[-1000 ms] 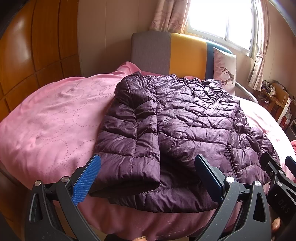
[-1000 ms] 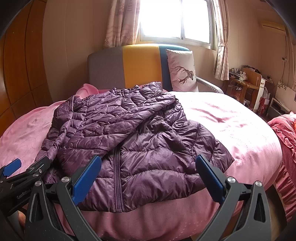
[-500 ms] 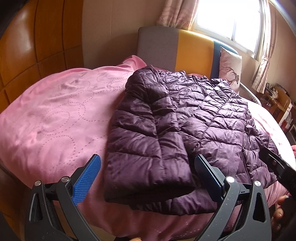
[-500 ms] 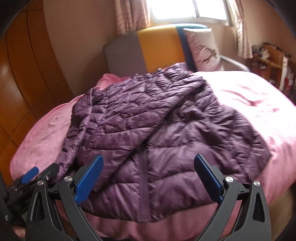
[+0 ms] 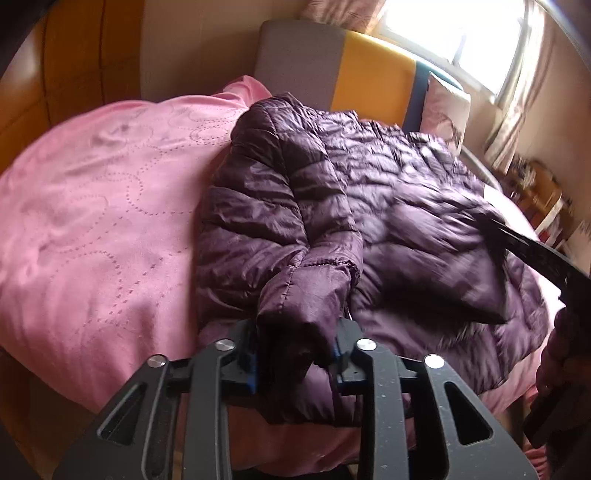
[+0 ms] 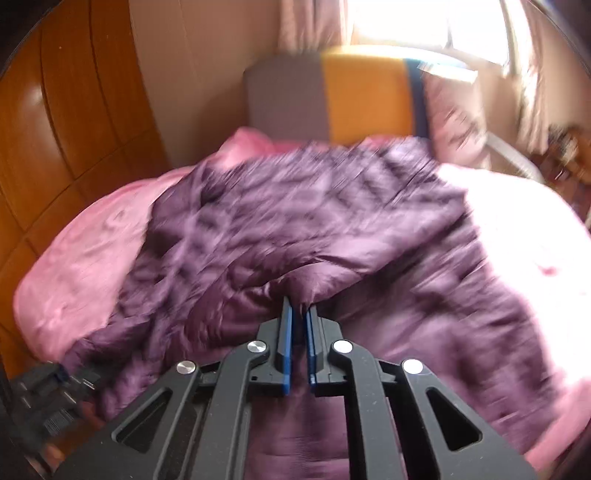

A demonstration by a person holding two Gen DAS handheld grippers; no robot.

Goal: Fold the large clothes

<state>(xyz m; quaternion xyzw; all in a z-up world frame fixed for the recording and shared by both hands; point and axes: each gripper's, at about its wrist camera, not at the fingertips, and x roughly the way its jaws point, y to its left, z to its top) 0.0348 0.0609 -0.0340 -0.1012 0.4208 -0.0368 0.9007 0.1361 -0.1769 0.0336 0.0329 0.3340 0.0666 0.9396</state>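
A dark purple quilted puffer jacket (image 5: 388, 206) lies spread on a pink bed (image 5: 92, 221), its left sleeve folded down along the body. My left gripper (image 5: 295, 354) is shut on the sleeve cuff (image 5: 306, 295) at the near hem. In the right wrist view the jacket (image 6: 295, 229) is blurred by motion. My right gripper (image 6: 298, 317) is shut on a pinch of the jacket's fabric (image 6: 306, 288) near the front edge and lifts it a little. The right gripper also shows at the right edge of the left wrist view (image 5: 546, 258).
A grey, yellow and blue headboard (image 5: 332, 70) stands at the far end with a white pillow (image 5: 447, 107). A wooden wall (image 6: 66, 110) runs along the left. A window and curtains (image 5: 480, 26) are behind. Furniture (image 5: 535, 192) stands at the right.
Both grippers moved in over the jacket's near edge and shut. The left one took the sleeve cuff, the right one a fold of the body fabric.
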